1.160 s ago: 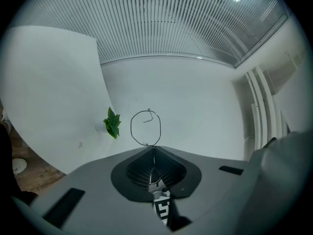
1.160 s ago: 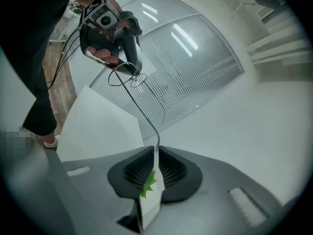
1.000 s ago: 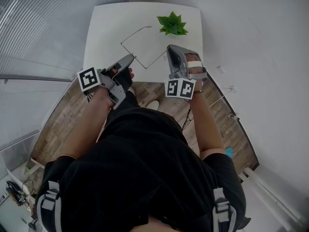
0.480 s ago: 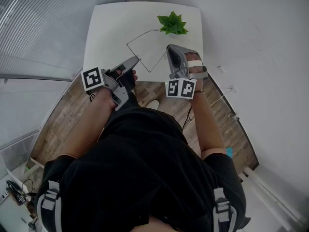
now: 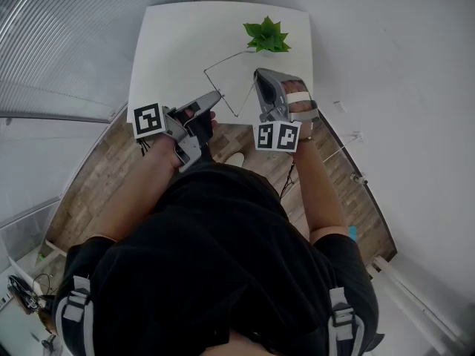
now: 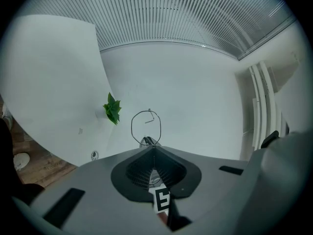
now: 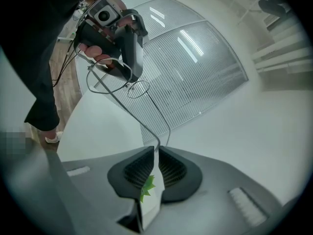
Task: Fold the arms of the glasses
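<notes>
The thin wire glasses [image 5: 225, 60] hung in the air between the two grippers, over the near half of the white bench [image 5: 171, 43] and just on the near side of the plant [image 5: 266, 37]. The left gripper [image 5: 215, 95] had its jaws pressed together on the wire of the front, with a lens ring showing just past them. The right gripper [image 5: 257, 76] held its jaws narrow, nipped on the thin wire of one arm, far from the lenses.

The main risk looked like the wire itself. It was so fine that any pull by the two grippers against each other, or a swing against the hinge's own direction, could bend the arm instead of folding it. Such a narrow wire could also slide or twist out of the pads. If either grip let go, the glasses would hang from one point and might drop near the bench's edge.

Counted: one pair of glasses, two grippers, one plant, one bench.
</notes>
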{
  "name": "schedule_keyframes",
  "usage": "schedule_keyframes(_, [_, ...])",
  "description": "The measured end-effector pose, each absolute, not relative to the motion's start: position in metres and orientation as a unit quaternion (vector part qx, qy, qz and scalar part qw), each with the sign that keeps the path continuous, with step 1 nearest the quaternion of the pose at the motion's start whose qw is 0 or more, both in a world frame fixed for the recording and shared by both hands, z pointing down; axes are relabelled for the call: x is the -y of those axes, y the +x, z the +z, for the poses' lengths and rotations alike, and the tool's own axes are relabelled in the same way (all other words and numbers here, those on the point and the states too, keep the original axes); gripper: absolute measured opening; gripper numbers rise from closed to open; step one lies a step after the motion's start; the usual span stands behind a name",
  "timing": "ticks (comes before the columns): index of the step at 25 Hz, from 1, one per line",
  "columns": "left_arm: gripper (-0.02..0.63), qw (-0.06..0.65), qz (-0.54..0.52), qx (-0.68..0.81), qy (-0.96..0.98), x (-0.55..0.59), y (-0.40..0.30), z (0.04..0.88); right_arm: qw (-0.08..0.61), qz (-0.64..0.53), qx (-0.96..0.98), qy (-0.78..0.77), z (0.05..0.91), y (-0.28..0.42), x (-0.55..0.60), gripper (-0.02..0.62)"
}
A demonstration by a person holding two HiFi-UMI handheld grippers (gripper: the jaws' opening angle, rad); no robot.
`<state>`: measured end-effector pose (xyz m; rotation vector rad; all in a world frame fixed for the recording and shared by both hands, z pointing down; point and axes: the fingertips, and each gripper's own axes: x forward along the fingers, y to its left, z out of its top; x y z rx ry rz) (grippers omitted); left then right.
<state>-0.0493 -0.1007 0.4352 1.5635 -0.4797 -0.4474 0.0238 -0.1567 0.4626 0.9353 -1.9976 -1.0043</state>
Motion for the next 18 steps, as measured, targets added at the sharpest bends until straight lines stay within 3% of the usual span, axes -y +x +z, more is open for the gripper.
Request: schedule_keyframes(18, [0.012,0.668,-0.18,0.198,0.694,0.093,-0.041,0.441,0.351,-0.4,0.774,0.344,0.463,0.01,0.152,0.04])
